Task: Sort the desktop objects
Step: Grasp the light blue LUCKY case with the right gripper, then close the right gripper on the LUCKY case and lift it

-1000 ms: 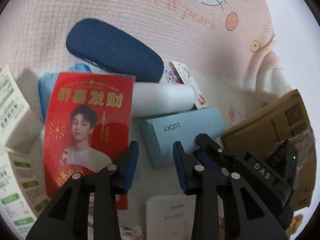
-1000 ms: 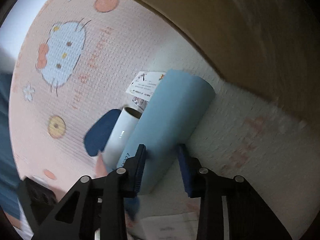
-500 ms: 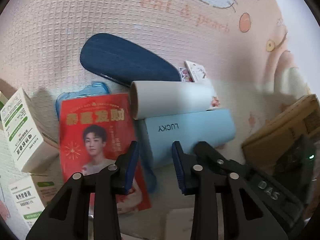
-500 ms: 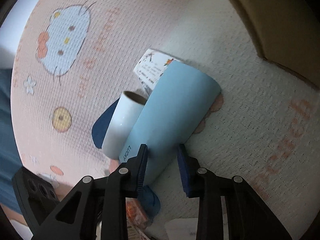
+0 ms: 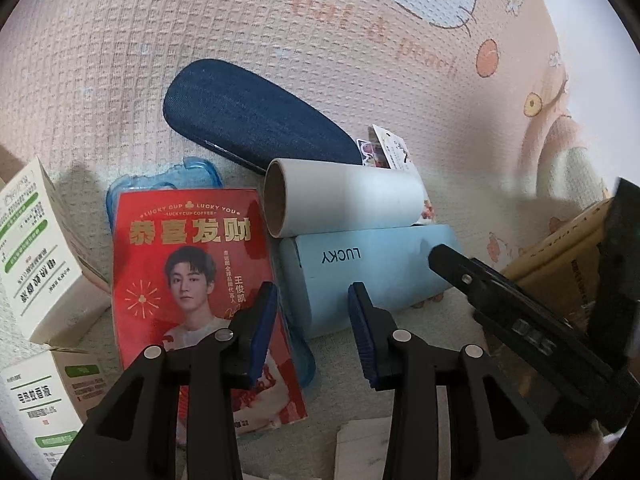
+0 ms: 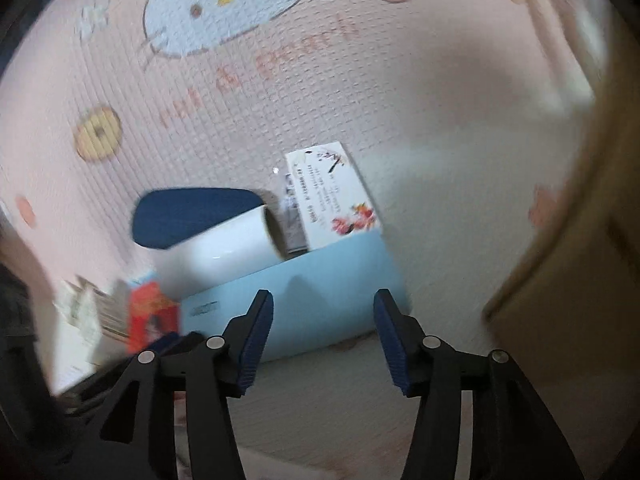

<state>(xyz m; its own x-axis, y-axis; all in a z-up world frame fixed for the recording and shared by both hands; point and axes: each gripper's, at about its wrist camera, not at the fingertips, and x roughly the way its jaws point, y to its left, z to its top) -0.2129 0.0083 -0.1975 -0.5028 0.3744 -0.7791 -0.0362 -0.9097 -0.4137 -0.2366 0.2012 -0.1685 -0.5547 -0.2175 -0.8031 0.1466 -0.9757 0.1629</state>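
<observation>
A light blue "LUCKY" case (image 5: 372, 276) lies on the pink cartoon cloth (image 5: 200, 20). A white roll (image 5: 344, 196) lies against its far side, and a dark blue glasses case (image 5: 248, 120) behind that. A red photo card (image 5: 192, 272) lies to the left on a blue plastic piece (image 5: 160, 176). My left gripper (image 5: 312, 328) is open and empty, just short of the blue case's left end. My right gripper (image 6: 320, 336) is open and empty in front of the blue case (image 6: 320, 300). The white roll (image 6: 224, 248) and a small printed card (image 6: 332, 196) lie beyond it.
White and green medicine boxes (image 5: 32, 248) stand at the left. A brown cardboard box (image 5: 568, 252) sits at the right and also shows in the right wrist view (image 6: 580, 280). A white paper (image 5: 360, 452) lies near the front. The right gripper's black body (image 5: 540, 320) reaches in beside the blue case.
The right gripper has swung round and its jaws have opened wider; its view is blurred by motion. The left gripper has moved closer to the blue case and the red card.
</observation>
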